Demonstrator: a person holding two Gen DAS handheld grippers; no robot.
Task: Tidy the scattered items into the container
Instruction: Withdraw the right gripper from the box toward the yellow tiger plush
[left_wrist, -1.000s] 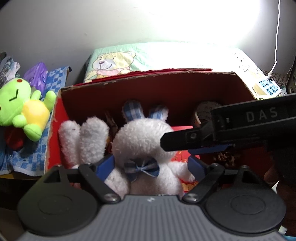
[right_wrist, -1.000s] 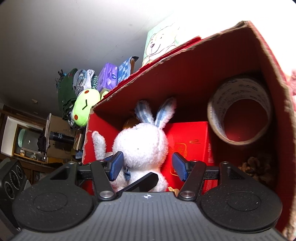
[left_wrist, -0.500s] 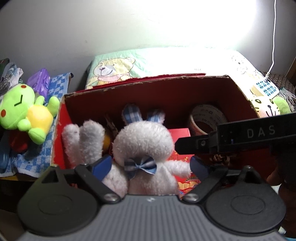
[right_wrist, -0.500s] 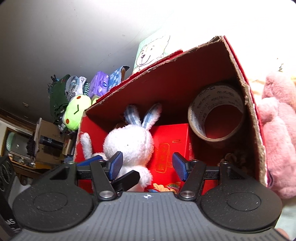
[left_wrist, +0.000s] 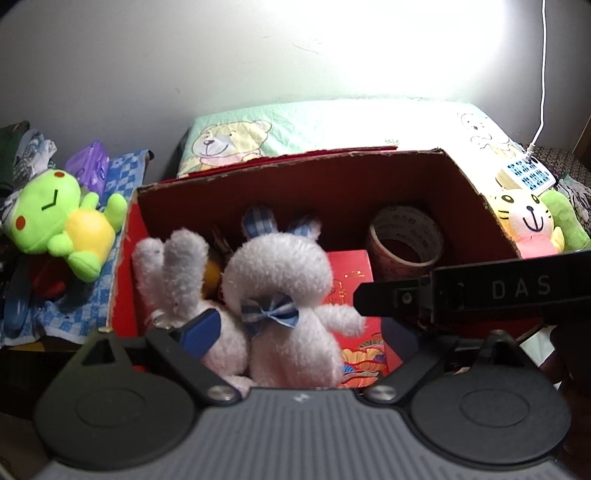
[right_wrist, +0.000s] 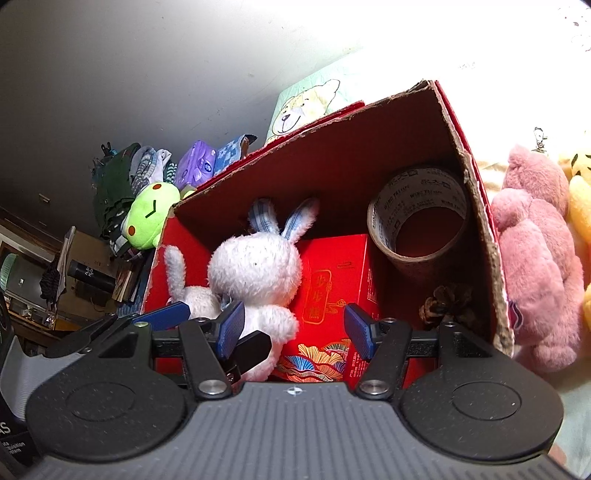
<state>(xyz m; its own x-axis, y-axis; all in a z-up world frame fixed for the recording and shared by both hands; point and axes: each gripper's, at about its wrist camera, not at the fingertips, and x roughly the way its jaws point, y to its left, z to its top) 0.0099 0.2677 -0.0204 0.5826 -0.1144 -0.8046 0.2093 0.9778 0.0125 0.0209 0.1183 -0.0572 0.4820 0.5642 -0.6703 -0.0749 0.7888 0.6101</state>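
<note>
2 wrist views show us a bed with a quilted bear-print cover (left_wrist: 280, 129) against a plain pale wall (left_wrist: 184, 55), bright light washing out its upper right. A green plush frog (left_wrist: 55, 218) lies on a blue checked cloth (left_wrist: 122, 173) left of the box (left_wrist: 332, 173), and a fuzzy pink bear (right_wrist: 535, 258) sits just outside the box's right wall. The box is red cardboard with torn, ragged edges. Inside we see 2 fluffy white rabbits (left_wrist: 280, 280) side by side, one with a checked bow tie, a glossy red carton (right_wrist: 332, 280), a roll of printed tape (right_wrist: 417, 218) on its side, and a pine cone (right_wrist: 447, 302). Our left gripper (left_wrist: 301, 330) has just been opening; its pads flank the rabbits without pressing. Our right gripper (right_wrist: 293, 330) stands apart over the carton, holding nothing.
</note>
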